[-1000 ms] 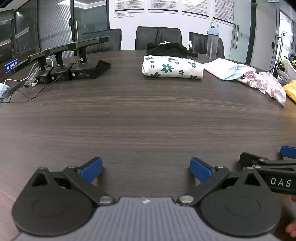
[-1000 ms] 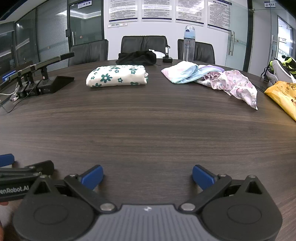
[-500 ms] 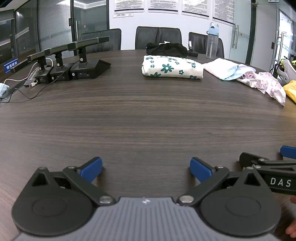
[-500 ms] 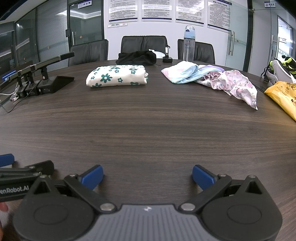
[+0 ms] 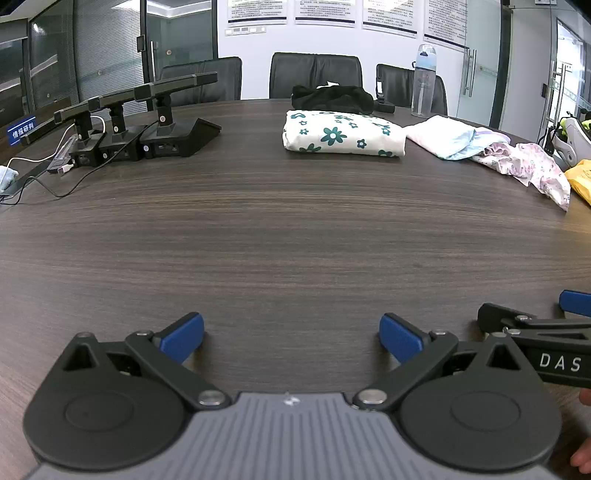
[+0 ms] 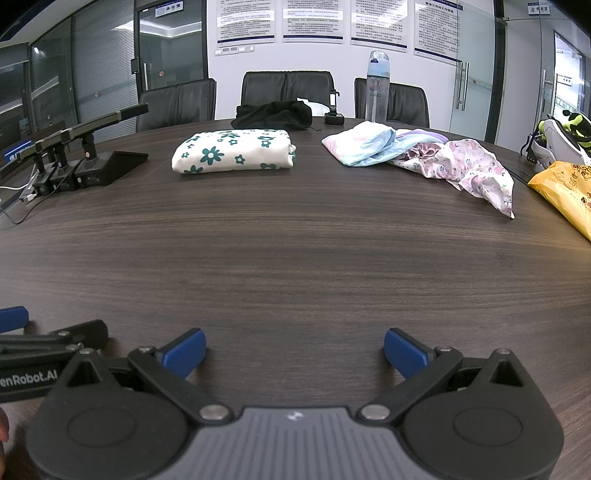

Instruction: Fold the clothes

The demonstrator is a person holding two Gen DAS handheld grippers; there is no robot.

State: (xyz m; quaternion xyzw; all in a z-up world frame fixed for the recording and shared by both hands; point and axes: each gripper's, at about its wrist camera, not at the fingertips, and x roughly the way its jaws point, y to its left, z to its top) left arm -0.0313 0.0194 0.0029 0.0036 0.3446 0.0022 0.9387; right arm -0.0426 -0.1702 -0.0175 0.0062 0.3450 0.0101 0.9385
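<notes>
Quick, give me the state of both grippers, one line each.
Left gripper: open, holding nothing, low over the bare table.
Right gripper: open, holding nothing, low over the table beside the left one.

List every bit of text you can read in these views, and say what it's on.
"DAS": on the right gripper, seen from the left wrist.
"enRobot.AI": on the left gripper, seen from the right wrist, cut off at the frame edge.
Blue sign: Chinese characters, too small to read.
Wall posters: too small.
Door sign: blurred.
Yellow bag: print unreadable.
</notes>
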